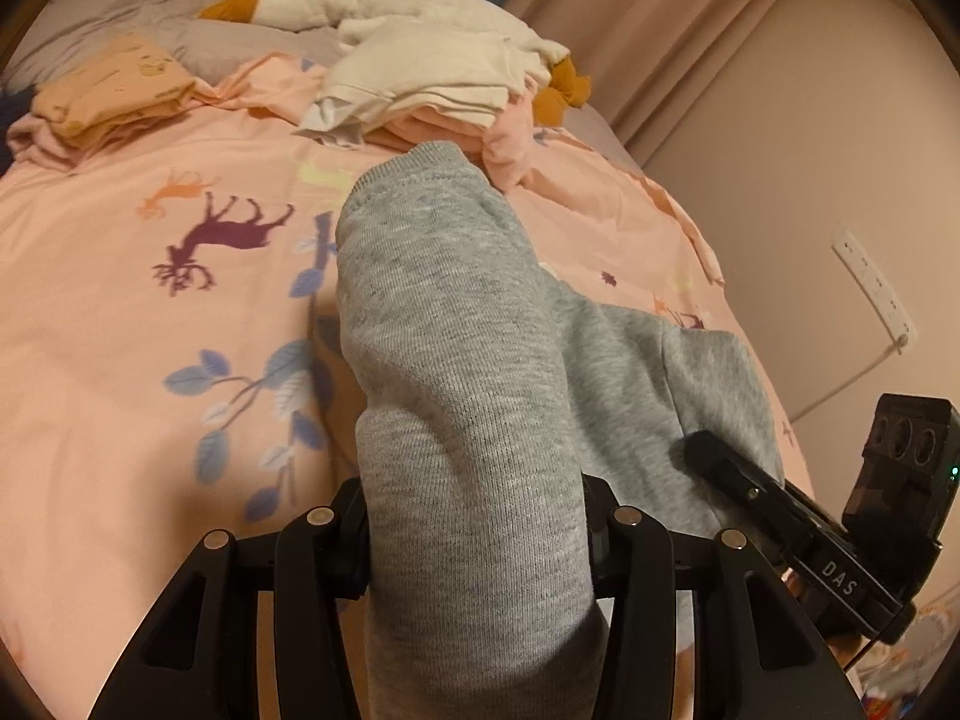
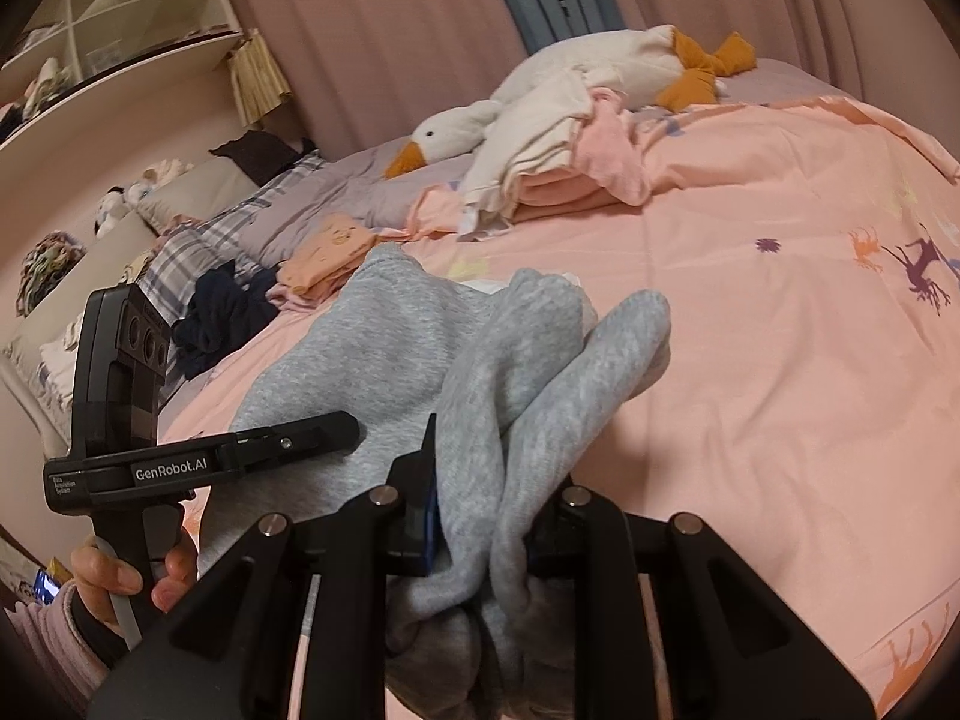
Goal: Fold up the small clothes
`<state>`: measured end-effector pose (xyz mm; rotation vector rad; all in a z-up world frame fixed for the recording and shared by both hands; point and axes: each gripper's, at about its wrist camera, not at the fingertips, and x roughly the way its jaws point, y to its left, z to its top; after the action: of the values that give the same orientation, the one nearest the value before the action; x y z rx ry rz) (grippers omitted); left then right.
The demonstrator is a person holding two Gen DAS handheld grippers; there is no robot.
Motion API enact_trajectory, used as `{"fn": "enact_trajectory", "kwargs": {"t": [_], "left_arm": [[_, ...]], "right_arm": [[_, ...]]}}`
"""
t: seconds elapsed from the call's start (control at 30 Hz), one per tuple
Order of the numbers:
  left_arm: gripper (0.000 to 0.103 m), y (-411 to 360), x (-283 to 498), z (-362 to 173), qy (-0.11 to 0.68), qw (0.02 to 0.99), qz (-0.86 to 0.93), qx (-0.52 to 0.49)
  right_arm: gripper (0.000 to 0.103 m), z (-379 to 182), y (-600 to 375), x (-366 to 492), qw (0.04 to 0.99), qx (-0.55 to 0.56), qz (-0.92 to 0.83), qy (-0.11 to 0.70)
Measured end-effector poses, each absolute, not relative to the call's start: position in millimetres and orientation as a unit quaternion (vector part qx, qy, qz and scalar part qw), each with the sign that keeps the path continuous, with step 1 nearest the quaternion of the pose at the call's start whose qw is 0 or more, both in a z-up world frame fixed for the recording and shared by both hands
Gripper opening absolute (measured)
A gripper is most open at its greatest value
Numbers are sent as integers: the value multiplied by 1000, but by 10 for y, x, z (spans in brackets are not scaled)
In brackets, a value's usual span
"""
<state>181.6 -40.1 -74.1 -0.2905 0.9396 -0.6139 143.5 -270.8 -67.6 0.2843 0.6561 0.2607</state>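
Observation:
A grey knit garment hangs bunched above the pink deer-print duvet. My left gripper is shut on a thick fold of it, which rises as a rounded hump in front of the camera. In the right wrist view my right gripper is shut on another bunched part of the grey garment, with two folds sticking up between its fingers. The left gripper shows there at the left, held by a hand. In the left wrist view the right gripper lies against the cloth's right edge.
A plush goose lies at the bed's far side behind a stack of folded white and pink clothes. A folded orange piece and dark navy clothes sit near the pillows. A wall socket strip is to the right.

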Motion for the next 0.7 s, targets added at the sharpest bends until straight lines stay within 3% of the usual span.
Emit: {"fn": "enact_trajectory", "kwargs": {"t": [0.7], "left_arm": [[47, 336, 1627, -641, 428, 855, -243, -165]], "right_arm": [[21, -551, -1942, 1388, 924, 106, 177, 321]]}}
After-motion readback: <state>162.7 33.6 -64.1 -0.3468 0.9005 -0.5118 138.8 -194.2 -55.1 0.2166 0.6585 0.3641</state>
